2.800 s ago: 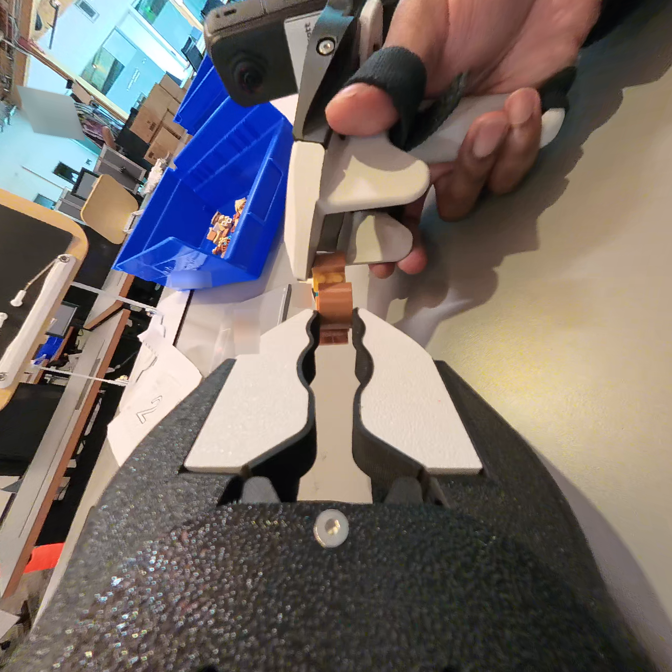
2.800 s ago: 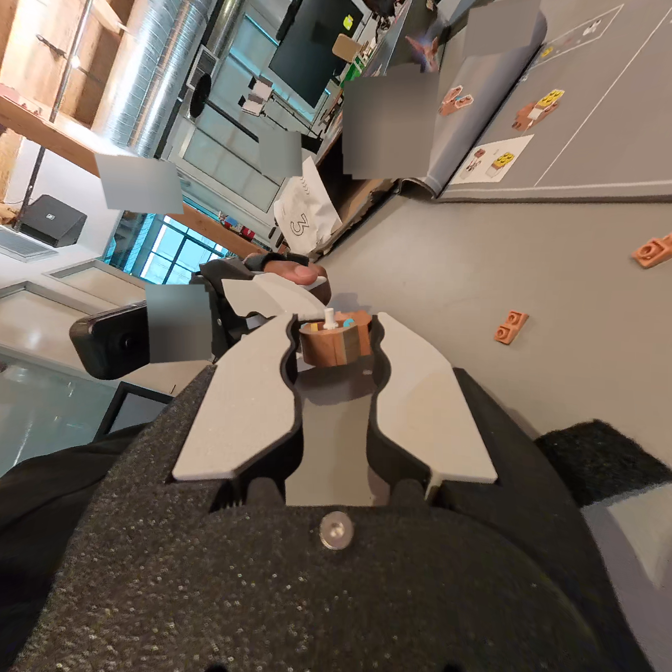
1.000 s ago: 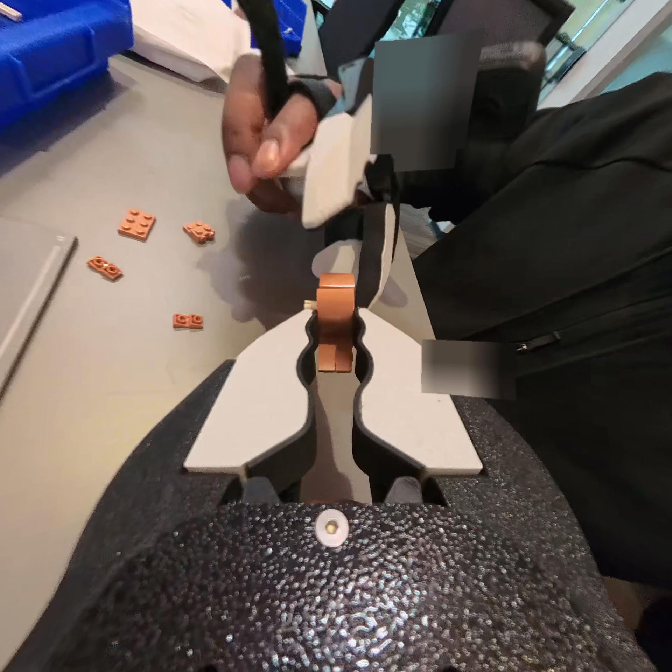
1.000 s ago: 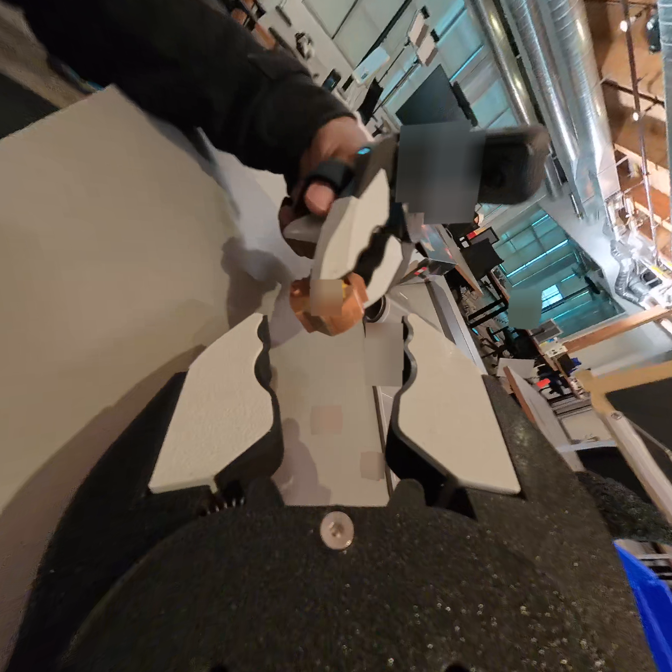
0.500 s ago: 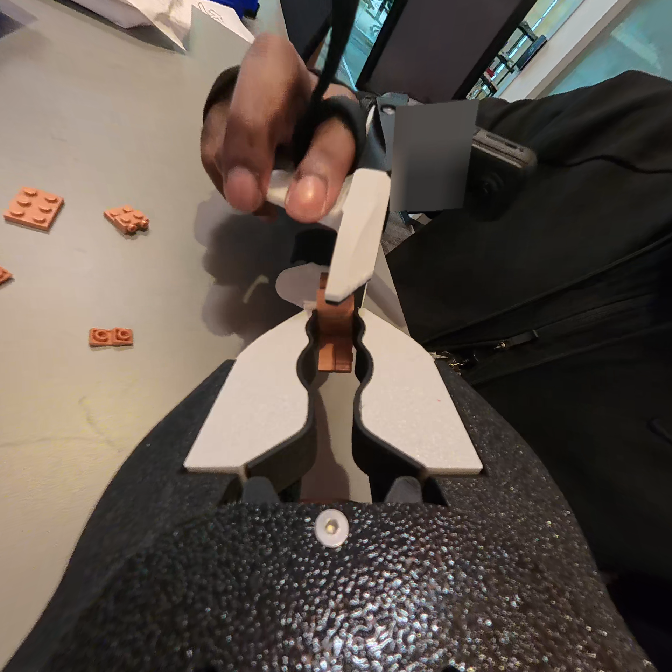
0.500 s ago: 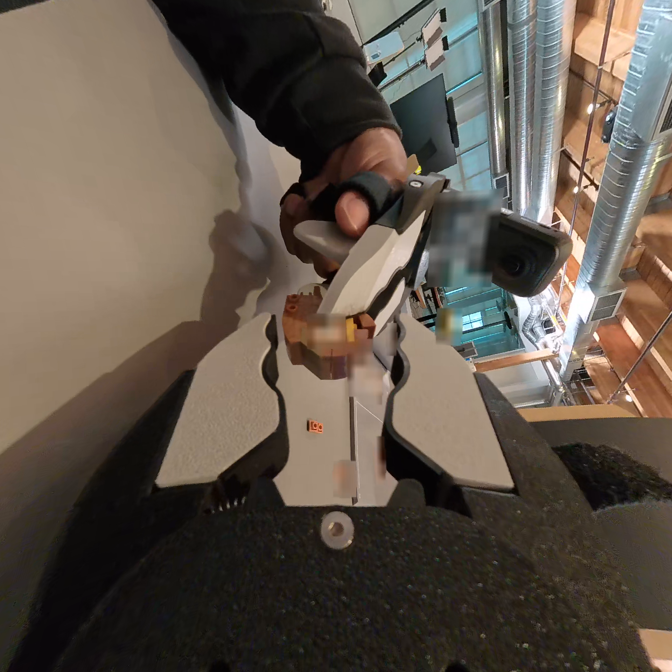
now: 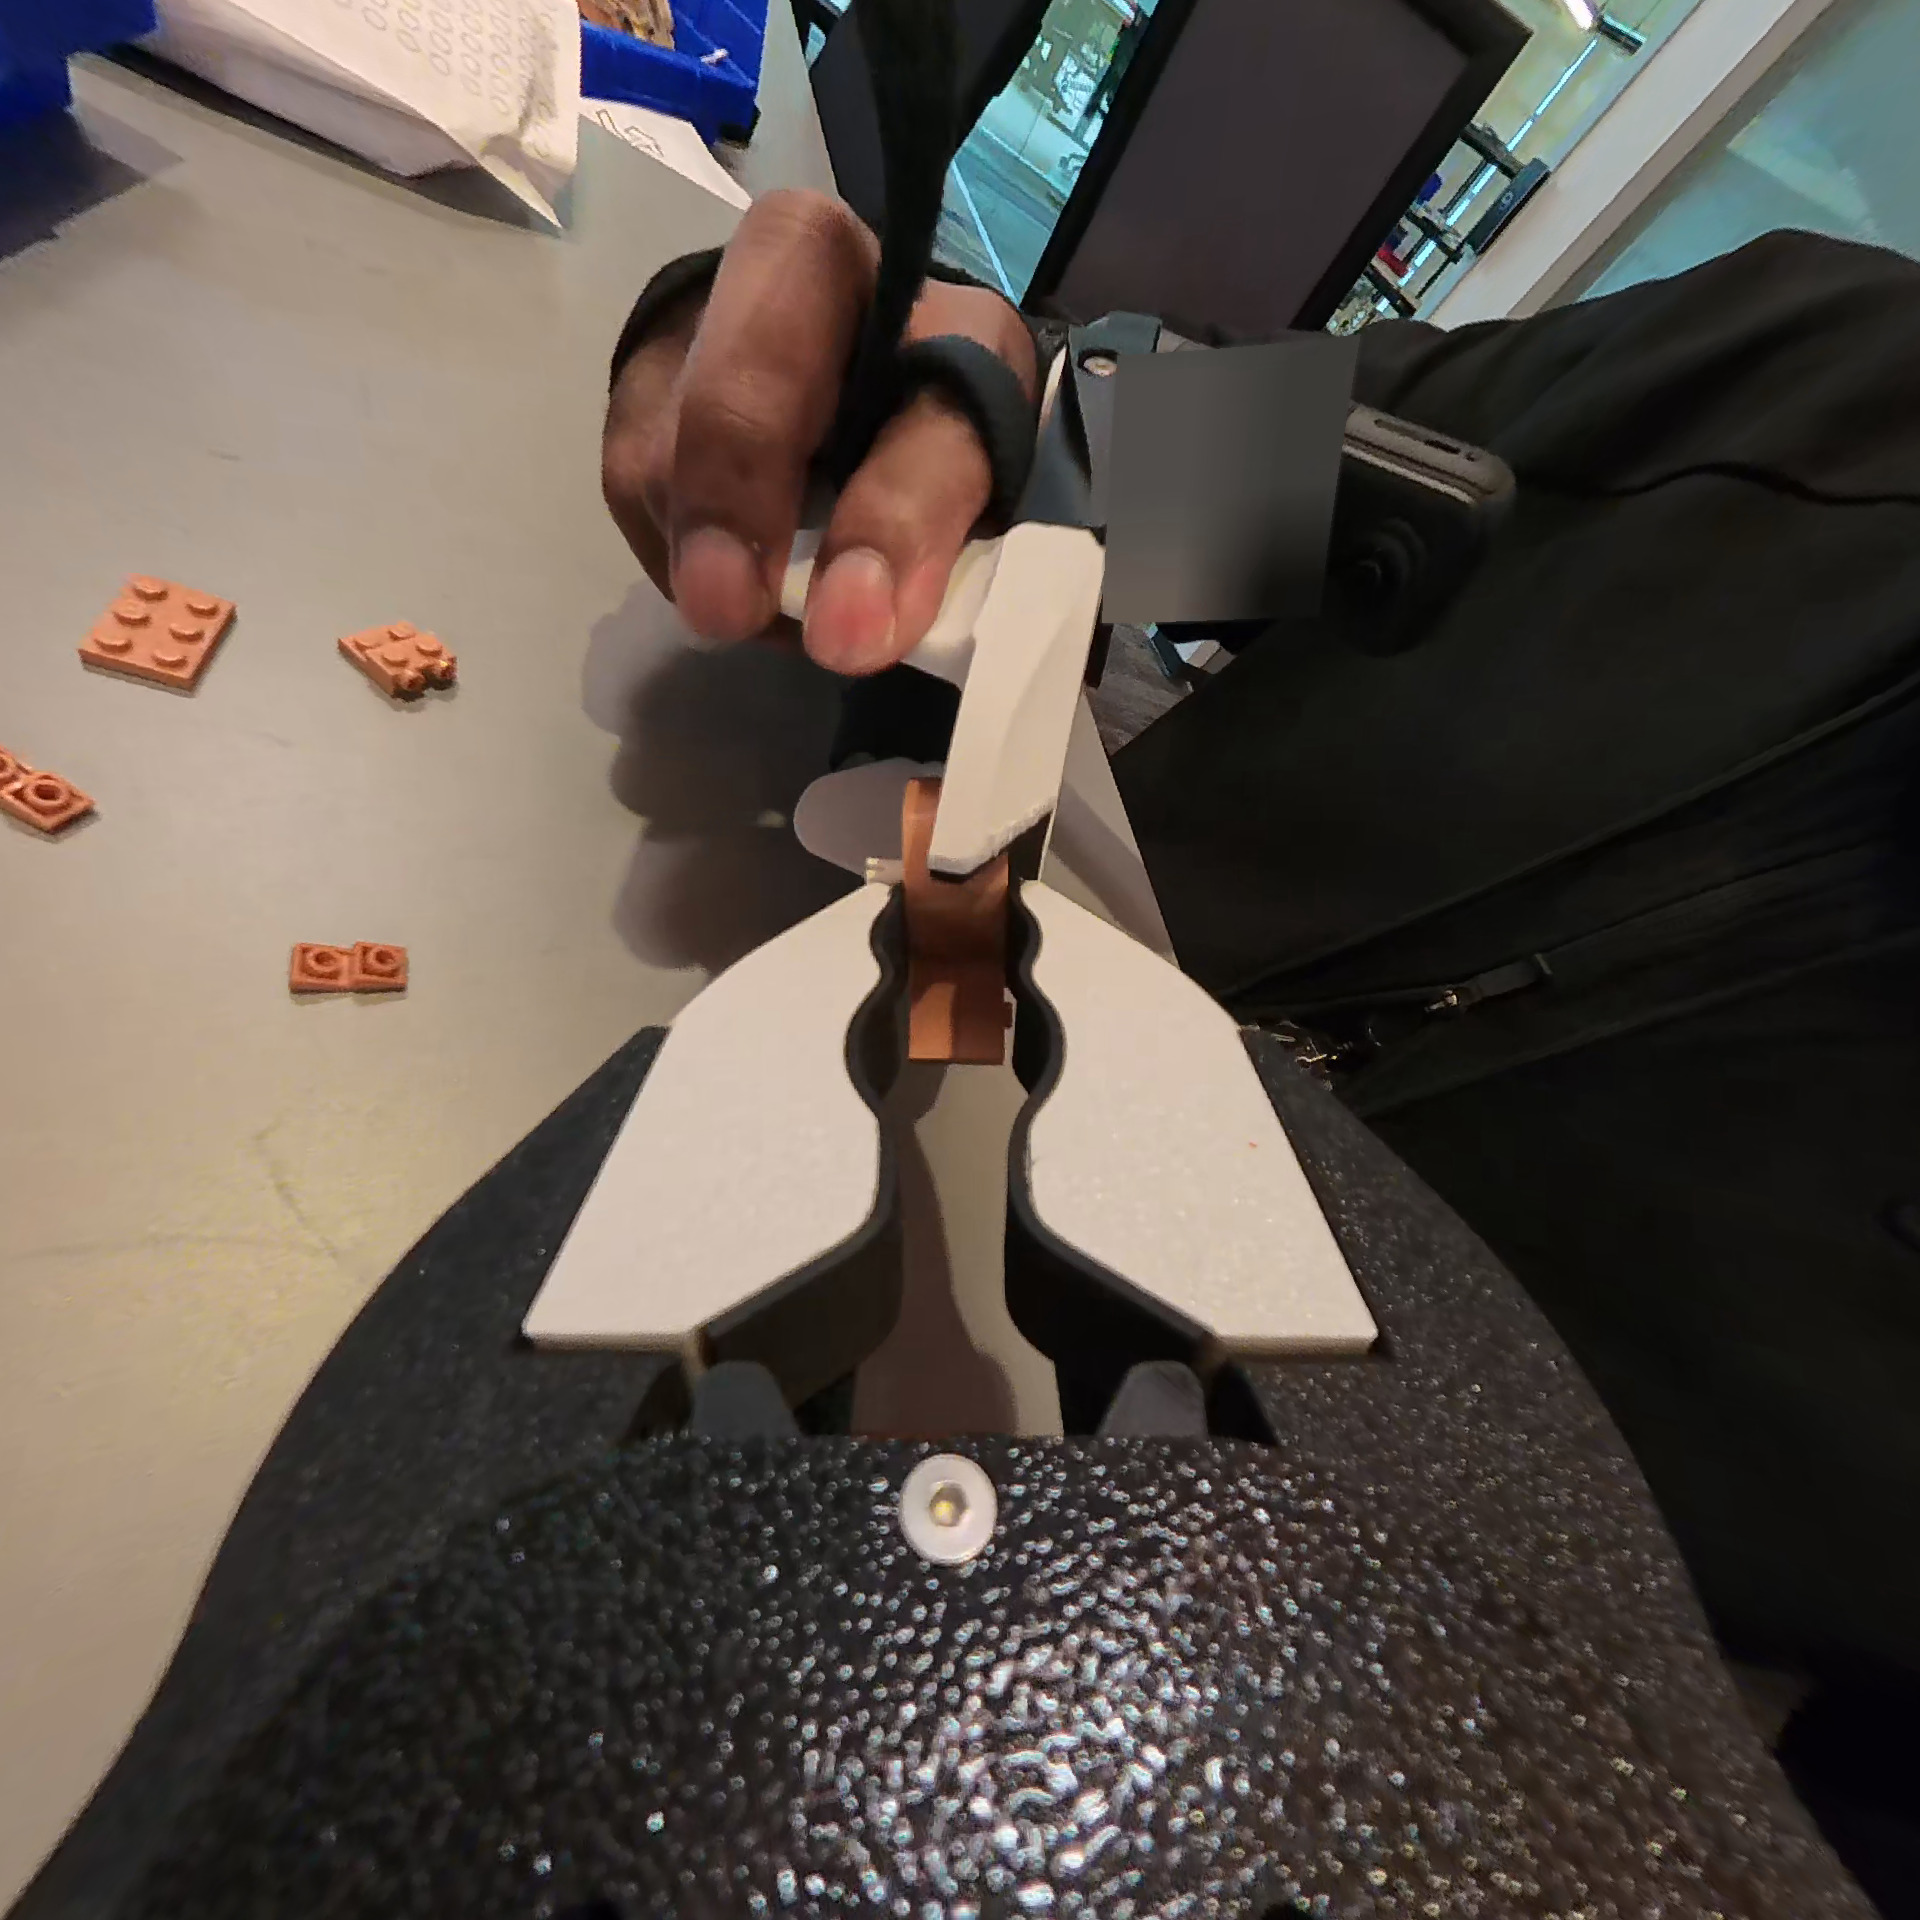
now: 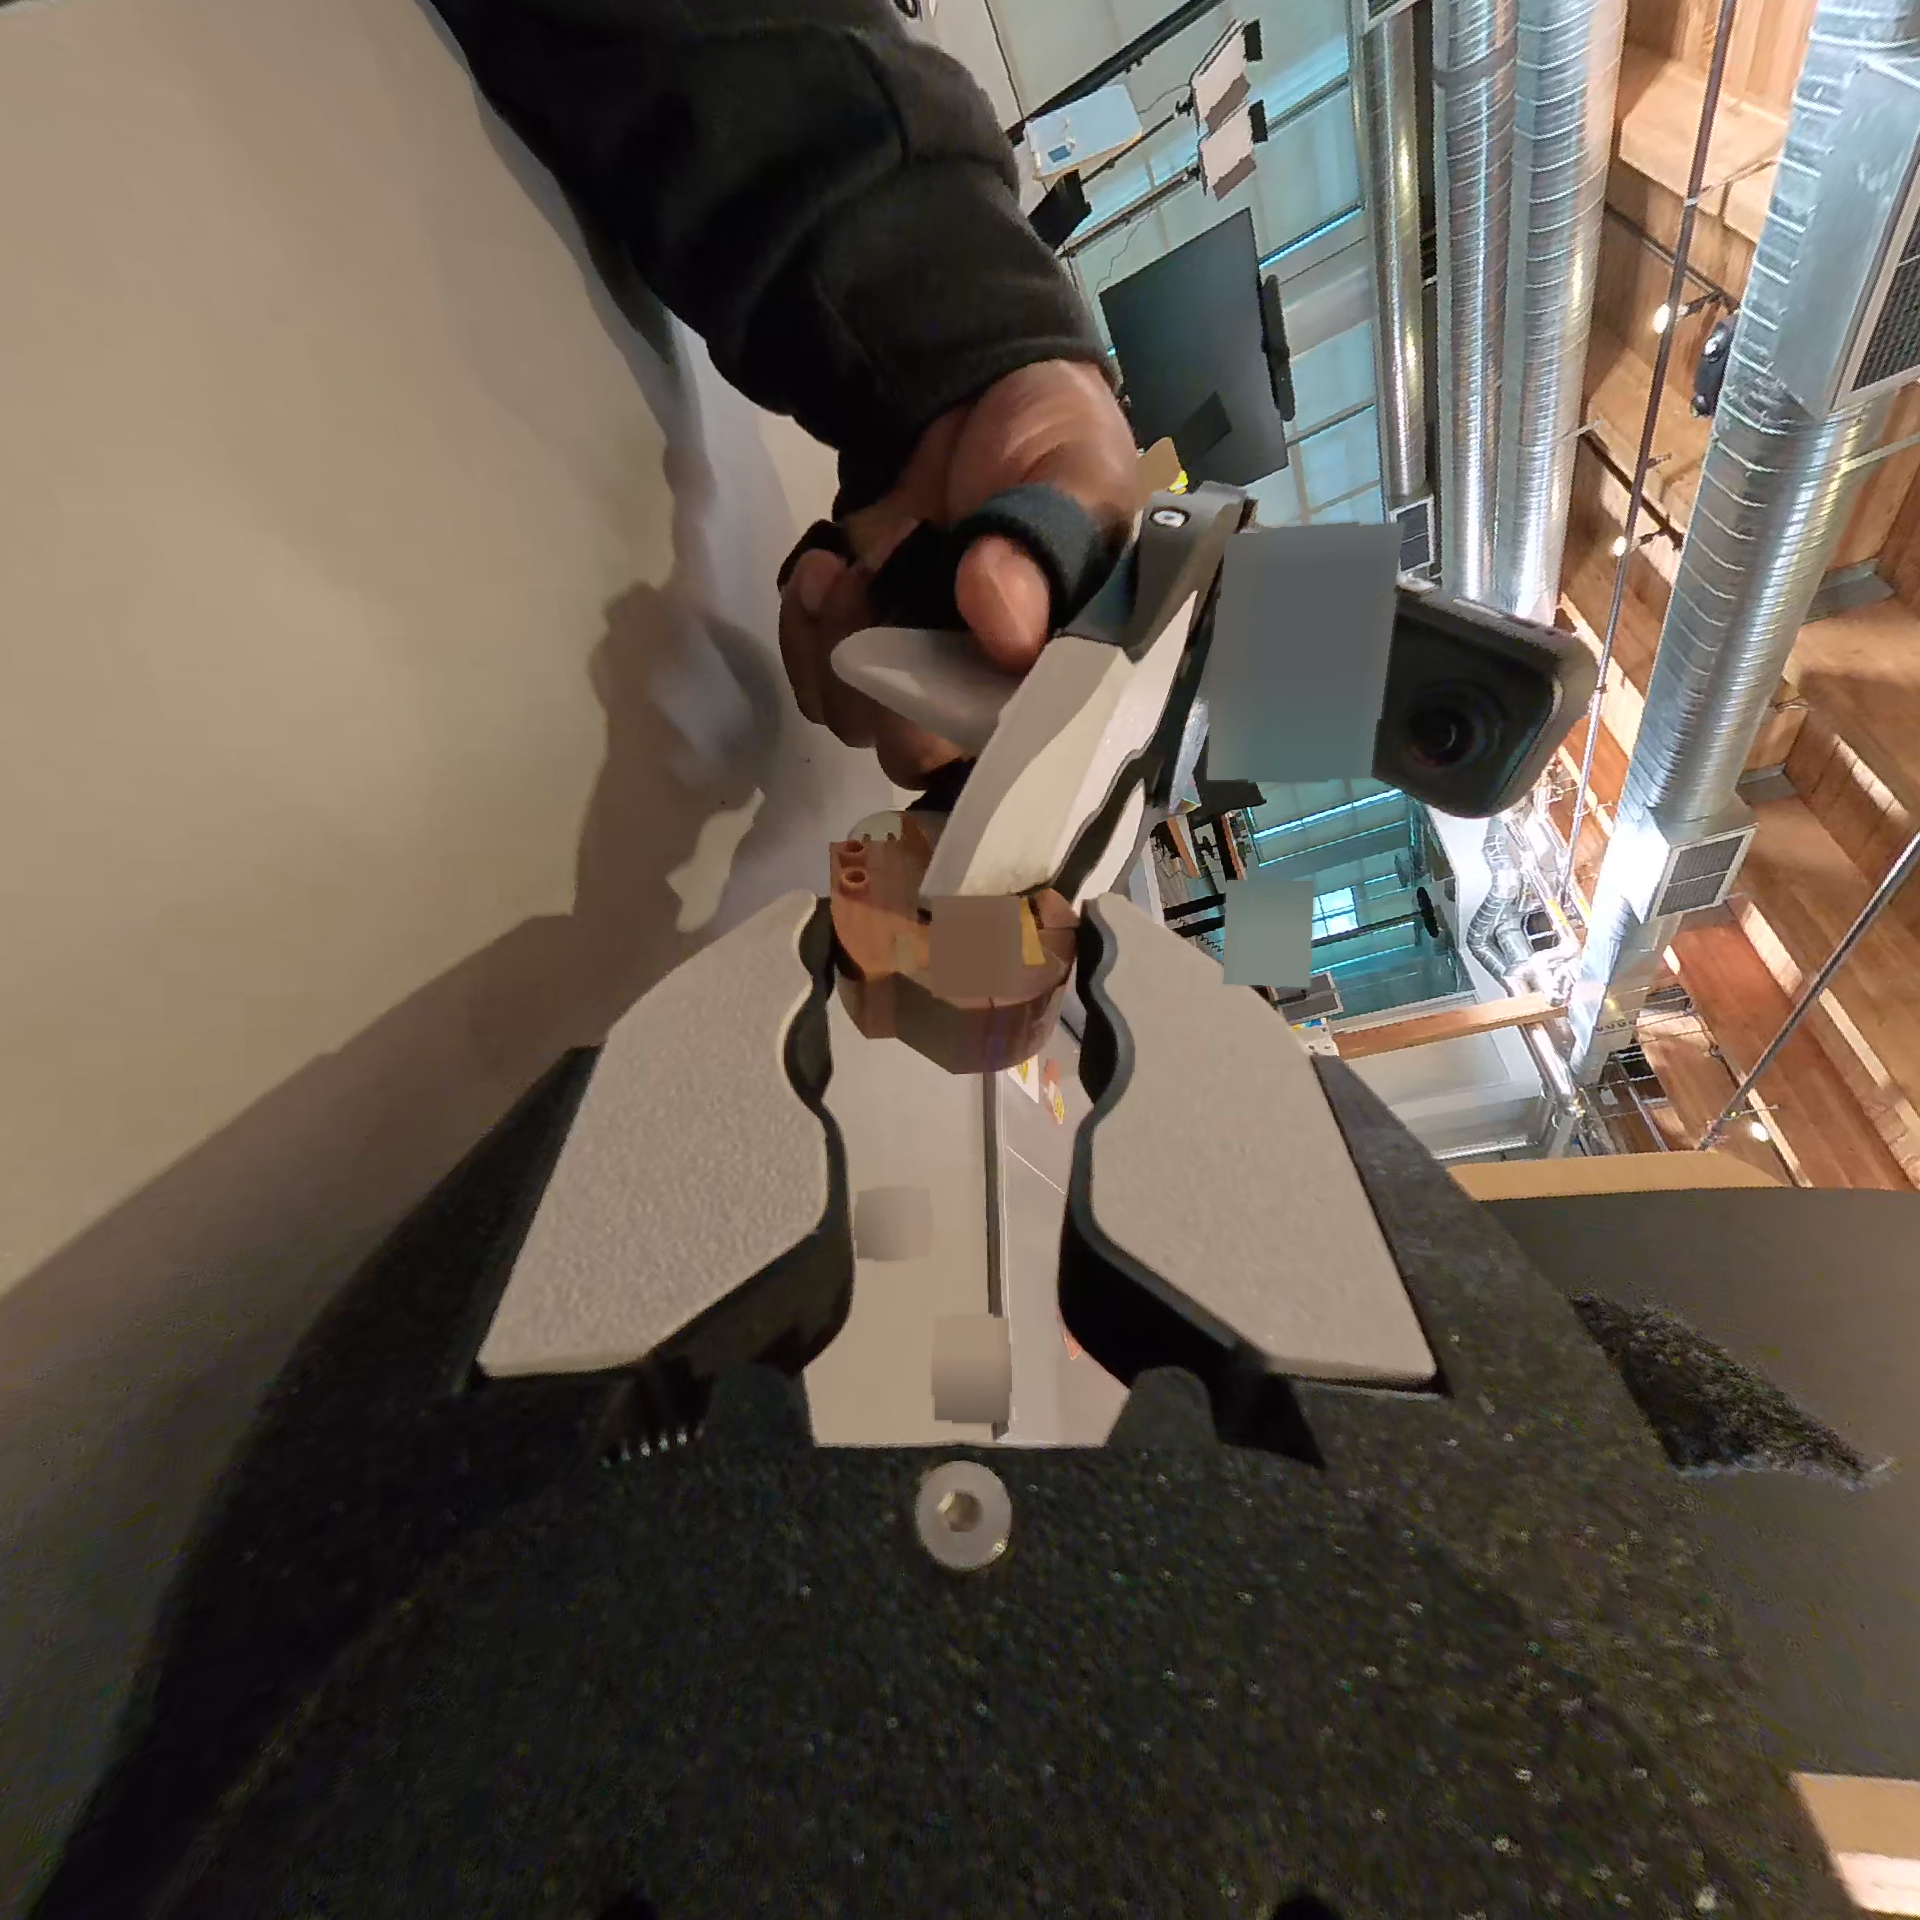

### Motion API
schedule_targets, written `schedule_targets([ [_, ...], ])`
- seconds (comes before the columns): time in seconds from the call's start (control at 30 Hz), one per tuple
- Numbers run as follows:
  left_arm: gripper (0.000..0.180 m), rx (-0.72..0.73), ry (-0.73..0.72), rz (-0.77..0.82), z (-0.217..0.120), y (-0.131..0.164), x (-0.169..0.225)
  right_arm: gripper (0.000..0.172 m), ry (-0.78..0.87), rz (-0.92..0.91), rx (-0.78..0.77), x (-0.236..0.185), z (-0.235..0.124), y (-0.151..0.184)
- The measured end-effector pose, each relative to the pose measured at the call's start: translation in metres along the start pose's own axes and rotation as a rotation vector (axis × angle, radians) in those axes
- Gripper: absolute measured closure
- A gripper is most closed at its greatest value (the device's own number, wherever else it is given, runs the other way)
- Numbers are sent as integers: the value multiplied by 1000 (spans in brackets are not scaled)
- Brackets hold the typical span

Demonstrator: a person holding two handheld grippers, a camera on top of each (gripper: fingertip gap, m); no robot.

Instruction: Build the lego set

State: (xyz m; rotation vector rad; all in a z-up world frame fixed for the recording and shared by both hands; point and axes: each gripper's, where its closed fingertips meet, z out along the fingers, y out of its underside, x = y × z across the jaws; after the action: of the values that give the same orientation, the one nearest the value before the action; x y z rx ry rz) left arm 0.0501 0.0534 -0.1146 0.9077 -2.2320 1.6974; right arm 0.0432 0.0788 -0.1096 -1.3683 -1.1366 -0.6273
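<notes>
My left gripper [image 7: 954, 920] is shut on a brown brick assembly [image 7: 951, 987], which stands edge-on between its pads above the grey table [image 7: 312, 1091]. The right gripper's white fingers [image 7: 1013, 717] come down from above and bracket the assembly's far end. In the right wrist view the same assembly [image 8: 935, 997] is a rounded brown block with a yellow bit. It fills the space between my right gripper's [image 8: 951, 935] tips, and both pads touch its sides. The left gripper's finger [image 8: 1049, 769] clamps it from the far side, held by a hand [image 8: 997, 499].
Several loose orange plates lie on the table to the left: a square one [image 7: 158, 634], a small one [image 7: 400, 657], a pair [image 7: 348, 966] and one at the edge [image 7: 42, 795]. A white paper bag [image 7: 416, 83] and a blue bin [image 7: 665, 47] sit at the back. A person's dark jacket [image 7: 1558, 831] is at the right. My two grippers' fingertips are within a few centimetres of each other.
My right gripper has moved in on the assembly and its jaws have narrowed until both pads meet its sides. My left gripper has kept its hold throughout.
</notes>
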Motion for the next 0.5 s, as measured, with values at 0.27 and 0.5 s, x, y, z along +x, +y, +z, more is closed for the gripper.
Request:
schedule_targets([
  [0.27, 152, 4, -36, 62, 1, -1, 1, 127, 43, -10, 4, 9, -6, -4],
  [0.5, 146, 127, -173, 350, -24, -26, 7, 127, 69, 76, 36, 20, -14, -9],
])
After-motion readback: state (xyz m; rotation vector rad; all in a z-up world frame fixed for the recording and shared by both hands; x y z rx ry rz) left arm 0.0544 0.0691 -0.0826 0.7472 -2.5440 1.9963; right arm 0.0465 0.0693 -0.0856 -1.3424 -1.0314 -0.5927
